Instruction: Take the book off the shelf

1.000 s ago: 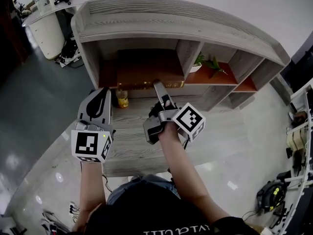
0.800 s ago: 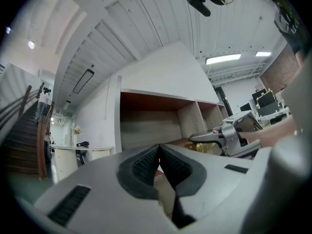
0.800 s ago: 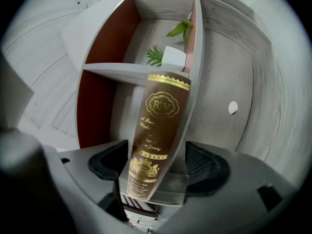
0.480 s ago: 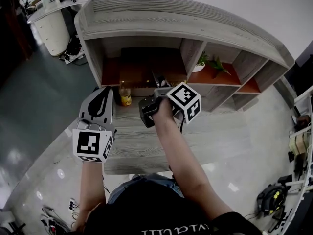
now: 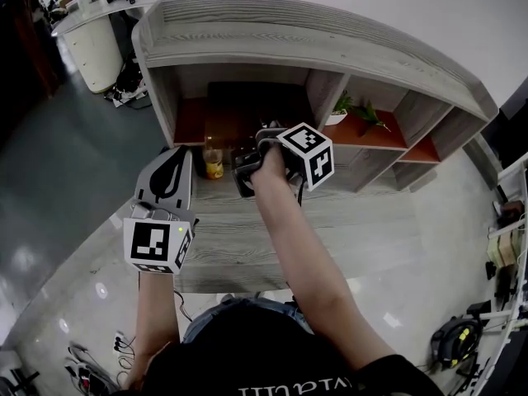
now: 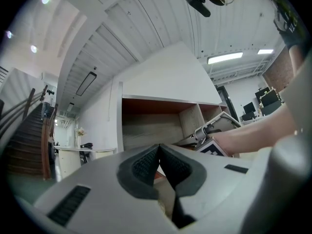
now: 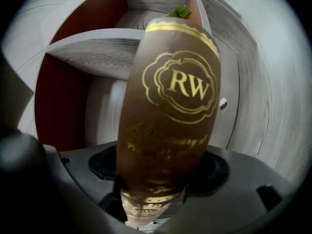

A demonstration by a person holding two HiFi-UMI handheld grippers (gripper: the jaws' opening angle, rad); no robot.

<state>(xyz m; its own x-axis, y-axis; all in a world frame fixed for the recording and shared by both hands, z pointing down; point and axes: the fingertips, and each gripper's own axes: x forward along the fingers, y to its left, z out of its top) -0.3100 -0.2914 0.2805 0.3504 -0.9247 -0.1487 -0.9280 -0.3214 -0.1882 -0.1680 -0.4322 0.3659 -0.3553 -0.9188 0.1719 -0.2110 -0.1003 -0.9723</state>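
Brown leather-look cover with a gold "RW" crest: the book (image 7: 170,111) stands up out of the right tongs (image 7: 156,182). They are clamped tight on its lower end, one pad on each face. Behind it in the right gripper view are the red-backed left compartment and a grey wood-grain board of the shelf (image 5: 313,48). In the head view the right tongs (image 5: 262,139) sit at the mouth of that left compartment, above the lower ledge, with the forearm stretched out toward it.

The left tongs (image 5: 175,155) hover before the ledge's left end. Their ribbed pads (image 6: 146,165) are pressed together with nothing between them. A small yellow bottle (image 5: 213,162) stands on the ledge between the two tongs. A green plant (image 5: 356,106) sits in the next compartment, toward the shelf's right end.
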